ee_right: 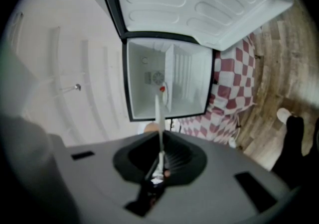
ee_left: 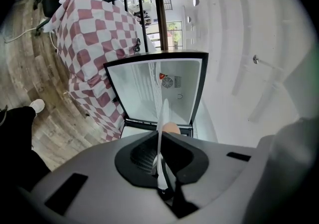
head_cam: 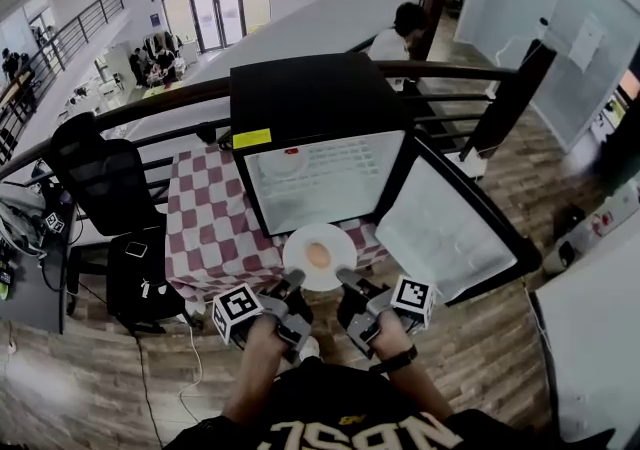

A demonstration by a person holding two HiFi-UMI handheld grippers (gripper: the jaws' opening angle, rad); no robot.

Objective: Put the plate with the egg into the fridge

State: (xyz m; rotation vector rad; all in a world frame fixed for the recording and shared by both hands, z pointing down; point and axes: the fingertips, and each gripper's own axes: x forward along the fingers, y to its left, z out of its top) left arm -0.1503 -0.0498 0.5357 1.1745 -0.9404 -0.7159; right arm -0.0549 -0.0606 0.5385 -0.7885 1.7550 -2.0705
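A white plate (head_cam: 300, 269) with a brown egg (head_cam: 318, 255) on it is held level in front of the open black mini fridge (head_cam: 310, 98). My left gripper (head_cam: 292, 286) is shut on the plate's near-left rim and my right gripper (head_cam: 346, 281) is shut on its near-right rim. In the left gripper view the plate (ee_left: 163, 118) shows edge-on, pinched in my left gripper (ee_left: 160, 178), with the egg (ee_left: 172, 128) just beyond. The right gripper view shows the same plate (ee_right: 159, 118) in my right gripper (ee_right: 158, 168), the egg (ee_right: 150, 128) to its left. The fridge's white inside (ee_right: 169, 78) lies ahead.
The fridge door (head_cam: 445, 228) swings open to the right. The fridge stands on a table with a red-and-white checked cloth (head_cam: 210, 218). A black chair (head_cam: 100, 178) and a black bag (head_cam: 145, 283) are at the left. A railing (head_cam: 180, 98) runs behind.
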